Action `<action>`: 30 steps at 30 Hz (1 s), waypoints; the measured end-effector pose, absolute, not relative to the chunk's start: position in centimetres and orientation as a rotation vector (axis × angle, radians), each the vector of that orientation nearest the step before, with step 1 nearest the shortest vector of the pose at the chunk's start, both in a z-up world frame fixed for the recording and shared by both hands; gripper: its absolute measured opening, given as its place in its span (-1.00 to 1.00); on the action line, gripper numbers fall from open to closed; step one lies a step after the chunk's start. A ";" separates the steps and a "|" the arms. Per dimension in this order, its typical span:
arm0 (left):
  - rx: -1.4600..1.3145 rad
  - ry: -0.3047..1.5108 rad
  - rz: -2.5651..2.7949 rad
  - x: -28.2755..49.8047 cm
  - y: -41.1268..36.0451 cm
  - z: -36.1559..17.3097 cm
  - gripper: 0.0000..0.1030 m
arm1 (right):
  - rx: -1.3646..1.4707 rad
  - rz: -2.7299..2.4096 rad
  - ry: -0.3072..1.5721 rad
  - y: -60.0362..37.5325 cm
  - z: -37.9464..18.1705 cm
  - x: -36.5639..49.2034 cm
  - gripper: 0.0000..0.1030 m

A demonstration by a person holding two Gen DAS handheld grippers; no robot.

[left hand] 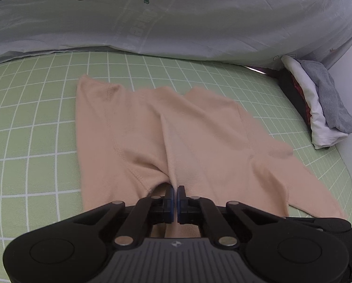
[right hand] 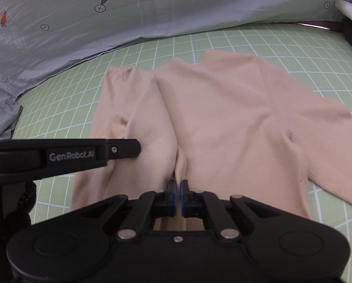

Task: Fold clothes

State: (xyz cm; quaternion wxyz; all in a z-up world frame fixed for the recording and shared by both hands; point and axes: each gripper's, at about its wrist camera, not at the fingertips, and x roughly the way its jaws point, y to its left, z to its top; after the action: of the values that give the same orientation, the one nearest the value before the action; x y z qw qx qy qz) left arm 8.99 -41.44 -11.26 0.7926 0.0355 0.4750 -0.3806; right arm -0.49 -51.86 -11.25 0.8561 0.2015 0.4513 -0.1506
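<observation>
garment: we see a peach long-sleeved top lying spread on the green checked sheet, its near hem towards us, the sleeves reaching out to the sides.
left grip: our left gripper is closed tight on a pinch of the near hem, the blue pads meeting on the cloth.
right grip: our right gripper is likewise clamped on a raised ridge of the hem, just beside the left one.
risk, thin pinch: we judge each hold to be only a small tuck of fabric, so a quick lift could pull it free.
risk, close holds: with both grips near the middle of the hem, the outer parts may sag and the fold come out crooked.
risk, layers: we cannot tell whether one layer or both are caught; one alone would open the top instead of folding it.
risk, surroundings: the carrot-print duvet lies just beyond the collar, and the folded pile sits to the side; a long throw could land on either.
</observation>
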 end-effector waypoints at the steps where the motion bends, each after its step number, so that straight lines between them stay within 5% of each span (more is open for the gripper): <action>1: 0.062 1.023 -0.801 9.2 -40.9 -11.3 -0.96 | 0.422 -0.323 0.948 -52.0 -11.3 -0.5 -0.94; 9: -0.005 1.058 -0.682 10.3 -38.0 -12.6 -0.93 | 0.381 -0.315 0.950 -51.9 -11.5 -0.3 -0.94; 12: 0.014 1.049 -0.674 10.3 -38.3 -12.3 -0.79 | 0.373 -0.312 0.954 -51.9 -11.5 -0.3 -0.88; 14: 0.030 1.044 -0.669 10.2 -38.3 -11.9 -0.67 | 0.375 -0.321 0.956 -51.9 -11.4 -0.5 -0.70; 19: 0.094 1.018 -0.641 8.8 -37.6 -10.4 -0.01 | 0.389 -0.339 0.934 -51.9 -10.6 -2.1 0.10; 22: 0.155 1.009 -0.627 7.1 -37.1 -9.7 0.15 | 0.406 -0.359 0.900 -52.1 -9.9 -3.9 0.57; 30: 0.255 1.095 -0.584 1.1 -35.2 -11.4 0.28 | 0.457 -0.446 0.846 -53.8 -8.9 -10.4 0.81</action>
State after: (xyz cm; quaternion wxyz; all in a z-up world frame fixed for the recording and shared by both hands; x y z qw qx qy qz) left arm 1.06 -35.25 -11.41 0.8059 0.1191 0.5117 -0.2729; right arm -10.40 -53.76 -8.87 0.8627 0.2180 0.4036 -0.2127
